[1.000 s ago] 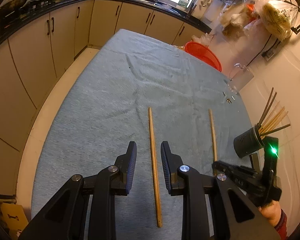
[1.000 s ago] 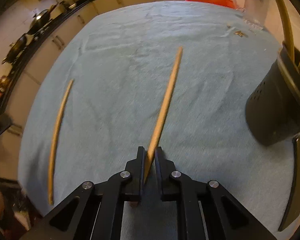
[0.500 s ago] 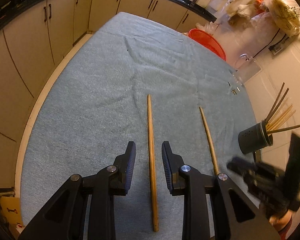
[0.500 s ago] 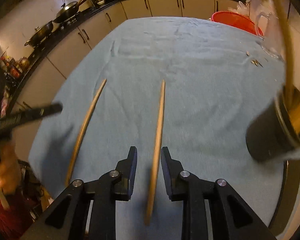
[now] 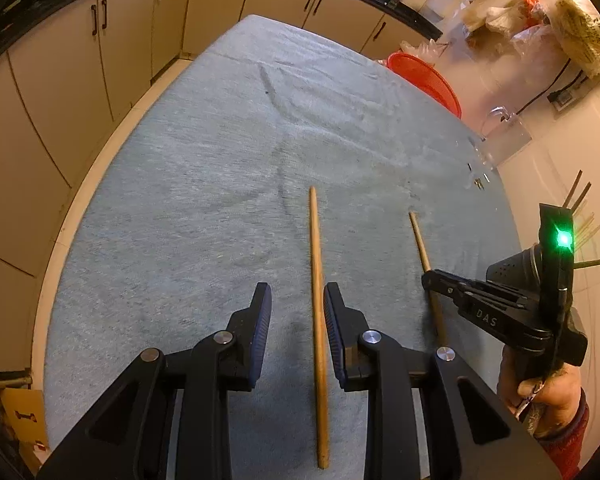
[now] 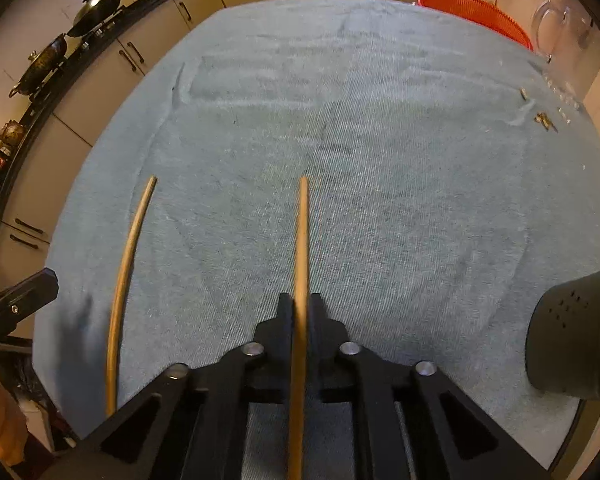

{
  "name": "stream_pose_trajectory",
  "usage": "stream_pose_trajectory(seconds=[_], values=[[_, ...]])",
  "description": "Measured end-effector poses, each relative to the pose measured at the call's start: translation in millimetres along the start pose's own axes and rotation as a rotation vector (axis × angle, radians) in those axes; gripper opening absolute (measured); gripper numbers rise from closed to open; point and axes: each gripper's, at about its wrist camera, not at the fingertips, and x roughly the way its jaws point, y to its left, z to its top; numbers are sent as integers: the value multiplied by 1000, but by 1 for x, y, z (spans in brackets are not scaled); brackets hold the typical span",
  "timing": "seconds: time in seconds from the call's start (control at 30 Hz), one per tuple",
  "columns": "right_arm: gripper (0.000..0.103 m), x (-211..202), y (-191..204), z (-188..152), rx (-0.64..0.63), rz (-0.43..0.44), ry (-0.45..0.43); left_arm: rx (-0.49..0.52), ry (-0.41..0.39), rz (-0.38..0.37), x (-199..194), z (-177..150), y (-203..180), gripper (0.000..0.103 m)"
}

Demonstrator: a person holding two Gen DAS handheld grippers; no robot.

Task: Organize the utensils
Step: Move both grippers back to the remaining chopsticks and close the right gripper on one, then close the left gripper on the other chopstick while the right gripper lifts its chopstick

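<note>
Two long wooden chopsticks beside a dark utensil holder on a table covered in blue-grey cloth.

The first light-brown wooden chopstick (image 5: 318, 312) lies flat on the cloth, running away from the camera, with a pair of parted jaws to either side of its middle and not touching it. The second light-brown wooden chopstick (image 6: 302, 280), near the first and roughly parallel to it, is pinched between closed jaws, its far end pointing out across the cloth. The dark perforated cylindrical utensil holder (image 5: 512, 270) stands to the right of both, with several thin sticks (image 5: 580, 200) rising from it and fanning outward.
</note>
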Motion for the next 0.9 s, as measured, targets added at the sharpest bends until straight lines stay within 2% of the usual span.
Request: stream_pose_trajectory(seconds=[0.1, 0.27, 0.47, 0.6, 0.63, 0.7, 0.77, 0.9], values=[[8, -2, -2, -2, 11, 22, -15, 1, 20, -7, 7, 6, -4, 25], [8, -29, 1, -12, 0, 47, -103, 8, 68, -8, 28, 17, -14, 25], [8, -57, 7, -25, -28, 61, -180, 13, 135, 64, 61, 27, -25, 25], [8, -66, 5, -28, -30, 72, -208, 25, 152, 95, 74, 30, -32, 12], [8, -68, 6, -31, -29, 78, -214, 37, 144, 110, 76, 31, -34, 6], [8, -72, 7, -34, -28, 86, -226, 47, 138, 130, 76, 30, -36, 7], [8, -76, 7, -37, -28, 92, -242, 47, 125, 116, 71, 29, -37, 7], [8, -94, 9, -49, -33, 117, -294, 65, 35, 92, 41, 24, -41, 7]])
